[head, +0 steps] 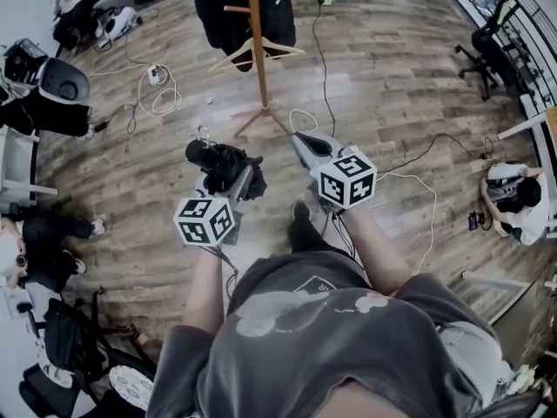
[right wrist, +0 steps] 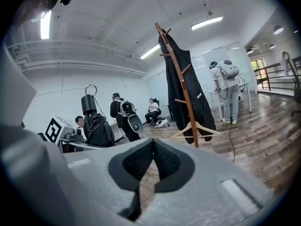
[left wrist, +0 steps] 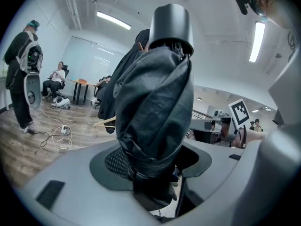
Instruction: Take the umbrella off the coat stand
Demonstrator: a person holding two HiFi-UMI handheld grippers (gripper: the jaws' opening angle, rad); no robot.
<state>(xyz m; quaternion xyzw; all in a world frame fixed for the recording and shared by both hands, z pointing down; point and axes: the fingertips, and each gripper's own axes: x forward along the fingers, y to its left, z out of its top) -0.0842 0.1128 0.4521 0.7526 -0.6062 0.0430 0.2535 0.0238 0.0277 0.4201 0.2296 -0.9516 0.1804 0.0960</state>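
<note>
i'm holding the folded black fabric umbrella [left wrist: 155,102] in my left gripper [head: 242,184]. both jaws are pressing on the bundled cloth near its lower end, so the gripper is standing fairly wide but clamping it. the umbrella is sticking up & out past the jaws, w/ its black cylindrical handle [left wrist: 172,25] at the far end. a small metal ring [right wrist: 91,89] on top of it is showing in the right gripper view. the umbrella is hanging well apart from the tall brown wooden coat stand [head: 258,55], over the wood plank floor [head: 392,77] & not touching it.

my right gripper [right wrist: 153,141] is carrying nothing. its jaws are sitting together w/ tips touching, & only a thin slit btw the pads lower down is letting the floor show thru. in the head view it's floating just right of the left gripper, both pointing twd the coat stand.

a long black coat [head: 228,7] is hanging on the stand, & a pale wooden clothes hanger [head: 258,53] is hanging lower on the pole. a white power strip [head: 157,75] w/ coiled cable is lying on the floor left of the stand's feet. ppl are sitting & standing round the room's edges. one w/ a white backpack [right wrist: 229,70] is standing beyond the stand in the right gripper view.
</note>
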